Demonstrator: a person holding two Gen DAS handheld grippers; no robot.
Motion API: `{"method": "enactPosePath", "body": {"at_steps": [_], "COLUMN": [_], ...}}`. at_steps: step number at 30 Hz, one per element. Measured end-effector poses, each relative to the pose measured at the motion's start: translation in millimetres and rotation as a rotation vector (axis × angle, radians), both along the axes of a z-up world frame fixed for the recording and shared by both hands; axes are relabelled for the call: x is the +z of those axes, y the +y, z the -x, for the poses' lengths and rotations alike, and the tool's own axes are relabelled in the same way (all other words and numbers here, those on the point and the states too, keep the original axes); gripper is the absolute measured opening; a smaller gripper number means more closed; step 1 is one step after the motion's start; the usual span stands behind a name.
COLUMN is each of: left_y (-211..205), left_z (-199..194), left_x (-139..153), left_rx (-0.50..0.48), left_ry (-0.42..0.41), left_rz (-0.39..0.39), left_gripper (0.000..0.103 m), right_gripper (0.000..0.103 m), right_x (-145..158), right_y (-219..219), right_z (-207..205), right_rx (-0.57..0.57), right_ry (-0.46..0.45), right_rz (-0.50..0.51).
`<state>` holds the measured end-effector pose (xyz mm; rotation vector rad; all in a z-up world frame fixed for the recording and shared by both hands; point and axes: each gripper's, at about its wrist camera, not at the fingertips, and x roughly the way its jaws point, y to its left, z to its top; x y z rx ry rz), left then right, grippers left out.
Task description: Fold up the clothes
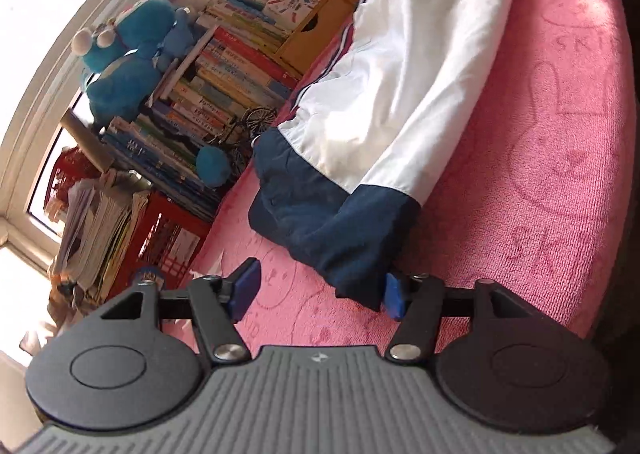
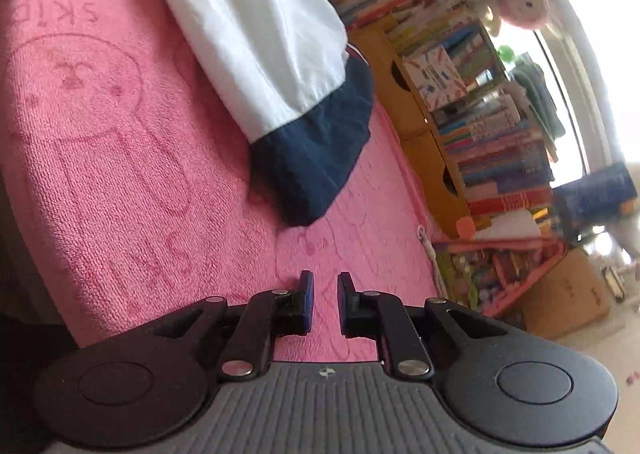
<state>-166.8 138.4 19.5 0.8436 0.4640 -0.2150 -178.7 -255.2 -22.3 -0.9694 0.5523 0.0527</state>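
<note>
My right gripper (image 2: 323,304) hangs over the pink blanket (image 2: 120,173), fingers slightly parted with nothing between them. Ahead, well apart from it, lies the jacket (image 2: 264,33), white body and navy hem (image 2: 316,157), flat on the blanket. Along the right stand stacked books (image 2: 492,141) with a pink plush toy (image 2: 520,1) on top.

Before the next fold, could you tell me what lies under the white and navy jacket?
The jacket lies on a pink towel-like cover with drawn figures. The cover shows all around it; whatever sits directly beneath the fabric is hidden.
</note>
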Motion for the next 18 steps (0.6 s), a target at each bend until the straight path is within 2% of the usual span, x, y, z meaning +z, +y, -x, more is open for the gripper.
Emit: {"method": "enactPosePath", "body": {"at_steps": [3,6,8,10,11,13,15,16,18], "left_y": [20.8,4.2,-7.7,-19.7,-25.6,-37.6,-49.5,-55.5,-88.7], "left_z": [10.2,1.1,-5.4,-12.0,-15.2,-21.8,-28.3,-31.6,-50.6], "left_x": [19.8,39.4,52.5,65.5,72.1,85.2,98.2,104.8,87.4], "left_rx": [0.150,0.151,0.147,0.143,0.141,0.137,0.132,0.129,0.080], "left_ry": [0.048,0.093,0.123,0.153,0.168,0.197,0.227,0.242,0.331], "left_rz": [0.186,0.335,0.435,0.534,0.583,0.682,0.781,0.831,0.792], "left_gripper": [0.080,0.080,0.076,0.073,0.067,0.058,0.050,0.041,0.038], "right_gripper": [0.031,0.041,0.042,0.042,0.042,0.040,0.037,0.035,0.032], "right_x": [14.7,32.8,43.5,49.3,50.7,53.4,51.7,48.3,39.2], "right_y": [-1.1,20.3,44.8,76.2,93.3,129.8,157.9,166.7,180.0], "right_z": [17.6,36.5,42.1,38.7,37.1,28.3,16.5,8.5,-9.2], "right_rx": [-0.143,-0.186,-0.155,-0.071,-0.031,0.030,0.049,0.037,-0.006], "right_ry": [-0.049,-0.114,-0.130,-0.126,-0.125,-0.131,-0.122,-0.100,-0.038], "right_rz": [-0.213,-0.480,-0.660,-0.823,-0.882,-0.956,-0.988,-0.992,-0.991]}}
